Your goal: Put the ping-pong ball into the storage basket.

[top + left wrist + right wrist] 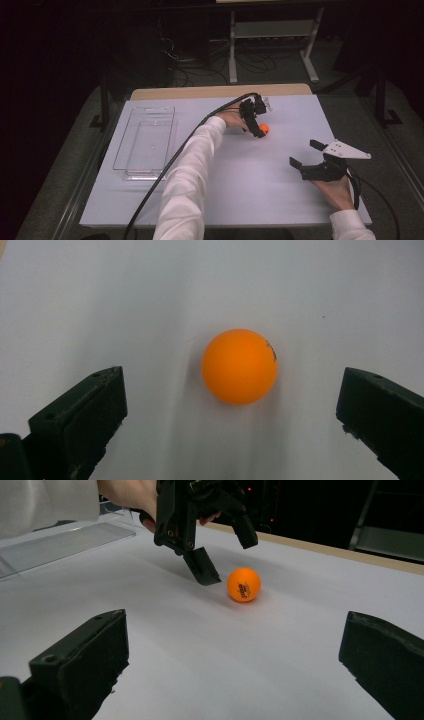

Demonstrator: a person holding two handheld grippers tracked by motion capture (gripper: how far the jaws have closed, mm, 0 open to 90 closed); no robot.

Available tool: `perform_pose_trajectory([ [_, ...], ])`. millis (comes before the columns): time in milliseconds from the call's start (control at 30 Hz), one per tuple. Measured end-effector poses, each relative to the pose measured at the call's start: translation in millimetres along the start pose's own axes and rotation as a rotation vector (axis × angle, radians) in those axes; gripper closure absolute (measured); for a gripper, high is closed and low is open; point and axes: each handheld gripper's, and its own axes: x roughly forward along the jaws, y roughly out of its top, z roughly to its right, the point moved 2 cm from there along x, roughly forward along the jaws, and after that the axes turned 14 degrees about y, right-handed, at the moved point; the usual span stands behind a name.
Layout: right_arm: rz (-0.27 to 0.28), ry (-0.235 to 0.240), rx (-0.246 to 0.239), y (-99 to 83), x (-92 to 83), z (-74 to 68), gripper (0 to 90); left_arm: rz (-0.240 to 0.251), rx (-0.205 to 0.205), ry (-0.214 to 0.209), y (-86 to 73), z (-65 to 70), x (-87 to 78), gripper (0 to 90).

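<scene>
Ball (263, 129), small and orange, sits on the white counter (240, 185), toward the far side and a bit right of the middle. It has a little black print on it.

The person's left arm (192, 175), in a white sleeve, reaches far forward across the counter. Its hand tips the left hand-held gripper (254, 119) down at the ball. The jaws are spread wide and hold nothing. In the left gripper view the ball (240, 366) lies between the two jaws but touches neither one. In the right gripper view one jaw tip hangs just beside the ball (244, 584), and the other jaw is up higher behind it.

The right hand (337, 190) rests low near the right front corner. Its right hand-held gripper (302, 154) points left and away from the person, well apart from the ball. Its jaws are spread wide too, with nothing in them.

A clear tray (145, 142) lies on the left side of the counter, well apart from the ball.
</scene>
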Motion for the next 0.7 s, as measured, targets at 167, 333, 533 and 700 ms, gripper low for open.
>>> perform_pose_trajectory([
  [167, 0.001, -0.001, 0.000, 0.0, -0.2, 0.4, 0.0, -0.007, 0.006, -0.008, 2.1, 4.1, 6.0, 3.4],
  [333, 0.003, -0.003, 0.002, -0.1, -0.6, 0.5, 0.0, 0.001, 0.002, -0.016, 2.7, 5.6, 11.3, 6.0],
  [533, 0.004, -0.001, 0.003, -0.4, -0.8, 0.9, 0.0, 0.000, -0.003, -0.034, 1.1, 4.1, 13.1, 15.1],
  [700, 0.000, 0.000, 0.004, -0.6, -0.5, 1.0, 0.0, 0.010, -0.011, -0.049, 0.8, 2.7, 12.8, 23.2],
])
